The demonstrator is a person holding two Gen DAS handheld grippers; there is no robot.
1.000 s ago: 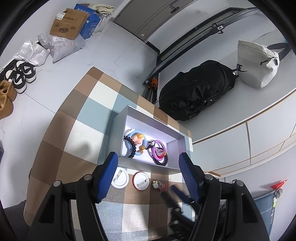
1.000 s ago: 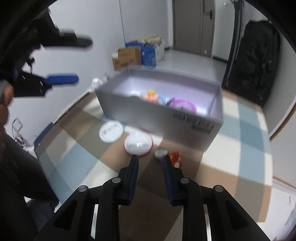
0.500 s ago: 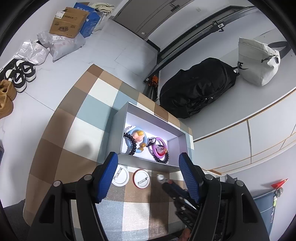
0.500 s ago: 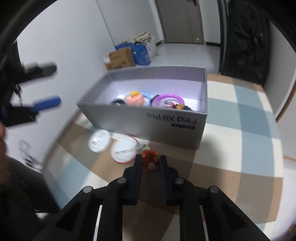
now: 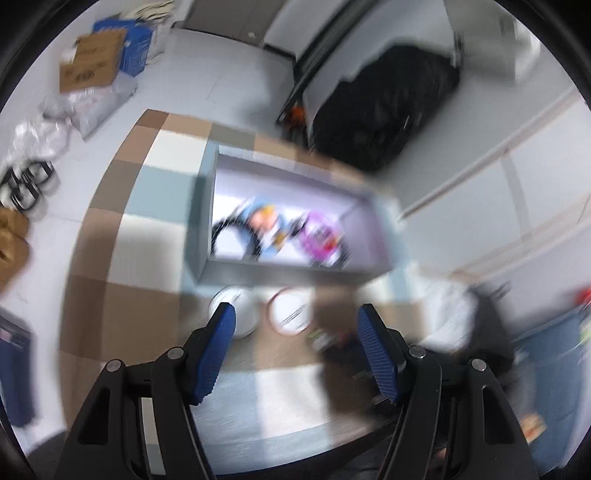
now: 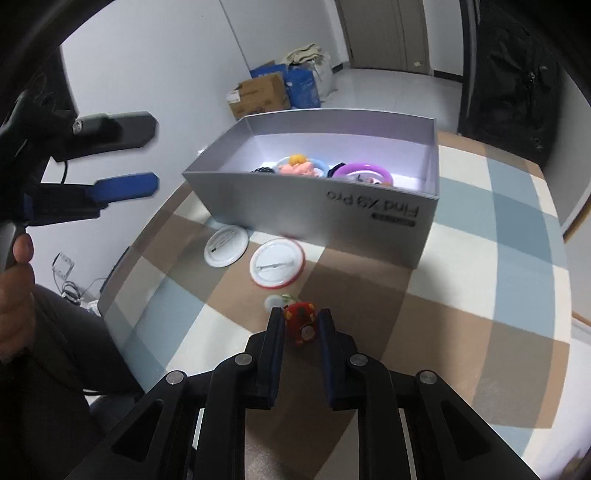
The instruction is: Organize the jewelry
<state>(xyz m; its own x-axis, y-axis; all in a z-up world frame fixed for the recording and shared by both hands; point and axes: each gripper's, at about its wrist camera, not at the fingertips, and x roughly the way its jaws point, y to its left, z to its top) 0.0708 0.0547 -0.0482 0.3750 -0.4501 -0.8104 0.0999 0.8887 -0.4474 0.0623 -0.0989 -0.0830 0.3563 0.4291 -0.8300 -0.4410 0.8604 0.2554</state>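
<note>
The whole left wrist picture is smeared, so the things in the grey box [image 5: 295,266] at its middle are only colour blobs.

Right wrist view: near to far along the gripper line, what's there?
right gripper → red charm between its fingers → red-rimmed round badge → grey box → purple bangle inside it → cardboard carton on the floor.

A checked cloth [image 6: 517,236] in brown, blue and white covers the counter. Beyond it lie a pale tiled floor [image 6: 388,88], white walls [image 6: 155,59] and a closed door [image 6: 384,33]. Cardboard boxes [image 6: 258,94] and bags [image 6: 308,59] sit in the corner; a black bag [image 6: 513,74] leans at right.
</note>
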